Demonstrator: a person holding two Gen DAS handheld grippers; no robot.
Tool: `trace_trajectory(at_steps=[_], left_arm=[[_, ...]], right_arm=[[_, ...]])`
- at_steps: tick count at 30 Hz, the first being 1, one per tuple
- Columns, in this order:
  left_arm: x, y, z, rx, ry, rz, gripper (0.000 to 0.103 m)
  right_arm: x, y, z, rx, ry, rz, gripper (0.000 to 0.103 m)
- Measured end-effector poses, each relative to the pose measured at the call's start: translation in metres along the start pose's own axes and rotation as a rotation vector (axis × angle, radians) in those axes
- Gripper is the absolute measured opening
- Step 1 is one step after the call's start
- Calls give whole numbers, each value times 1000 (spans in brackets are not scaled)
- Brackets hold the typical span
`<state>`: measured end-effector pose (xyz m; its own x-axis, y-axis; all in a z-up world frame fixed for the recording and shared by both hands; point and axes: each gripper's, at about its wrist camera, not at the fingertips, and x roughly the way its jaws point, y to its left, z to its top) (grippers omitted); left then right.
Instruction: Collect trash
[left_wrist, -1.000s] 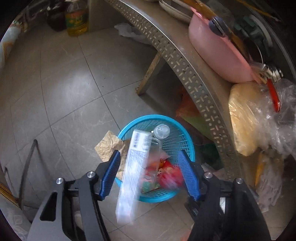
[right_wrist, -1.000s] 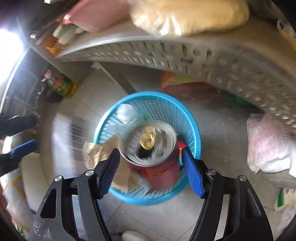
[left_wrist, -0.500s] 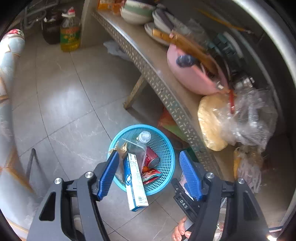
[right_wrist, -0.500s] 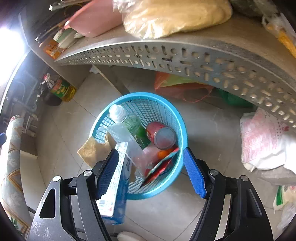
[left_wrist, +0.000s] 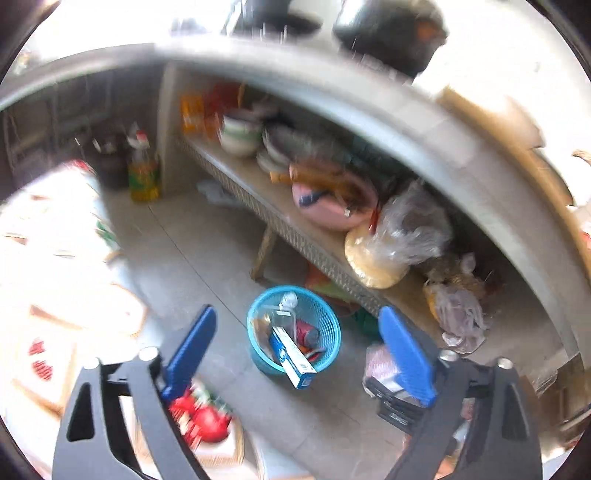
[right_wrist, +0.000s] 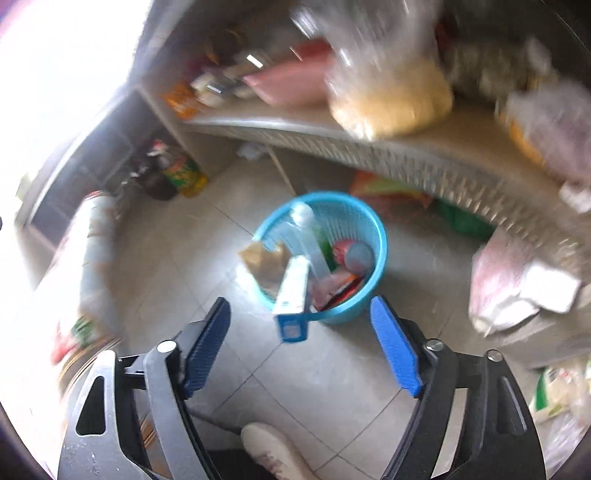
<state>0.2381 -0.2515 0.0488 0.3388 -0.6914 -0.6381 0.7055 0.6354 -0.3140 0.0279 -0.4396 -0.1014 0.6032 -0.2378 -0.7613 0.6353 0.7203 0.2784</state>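
A blue plastic basket (left_wrist: 325, 317) (right_wrist: 373, 225) stands on the tiled floor below a metal shelf. In it lie a long blue-and-white box (left_wrist: 291, 358) (right_wrist: 293, 295) that sticks out over the rim, a clear bottle (left_wrist: 288, 301) (right_wrist: 304, 221), a red can (left_wrist: 308, 332) (right_wrist: 354, 253), brown paper (right_wrist: 264, 258) and wrappers. My left gripper (left_wrist: 297, 354) is high above the basket, its jaws opening wide with nothing between them. My right gripper (right_wrist: 301, 345) is also well above the basket, its jaws opening and empty.
A perforated metal shelf (left_wrist: 295, 229) (right_wrist: 388, 147) carries a pink basin (left_wrist: 332, 206), bowls and bagged goods (right_wrist: 391, 92). A yellow oil bottle (left_wrist: 144, 173) stands on the floor at the back. Sacks (right_wrist: 509, 288) lie right of the basket. A shoe (right_wrist: 273, 450) shows below my right gripper.
The long box and the red can dropped from my grippers into the basket. Both grippers rose away from it and their jaws spread wider. The view now takes in the whole shelf.
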Motion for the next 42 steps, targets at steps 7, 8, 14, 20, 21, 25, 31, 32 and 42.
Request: trace_trajectory(at_steps=[7, 8, 14, 20, 21, 25, 31, 32, 42], left_arm=[[-109, 4, -71, -49, -177, 105, 98], [-118, 6, -83, -69, -181, 125, 98], [-144, 9, -144, -209, -171, 262, 98], [-153, -12, -187, -181, -189, 461, 98], [-155, -14, -194, -179, -190, 478, 98], [-164, -23, -222, -141, -196, 517, 98], [-176, -28, -249, -118, -213, 565, 98], [-177, -24, -250, -137, -200, 575, 98], [-178, -20, -266, -187, -129, 684, 98]], right_arm=[[-122, 59, -30, -215, -164, 15, 95], [-133, 67, -34, -245, -180, 16, 95], [-173, 98, -66, -365, -189, 44, 95], [-186, 115, -87, -442, -202, -9, 95], [-188, 117, -90, -455, -207, -30, 95], [-198, 123, -106, -458, -248, -75, 95], [-212, 123, -121, -471, -312, -55, 95], [-214, 122, -122, -476, -313, -46, 95], [-198, 123, -132, -502, -239, -75, 95]])
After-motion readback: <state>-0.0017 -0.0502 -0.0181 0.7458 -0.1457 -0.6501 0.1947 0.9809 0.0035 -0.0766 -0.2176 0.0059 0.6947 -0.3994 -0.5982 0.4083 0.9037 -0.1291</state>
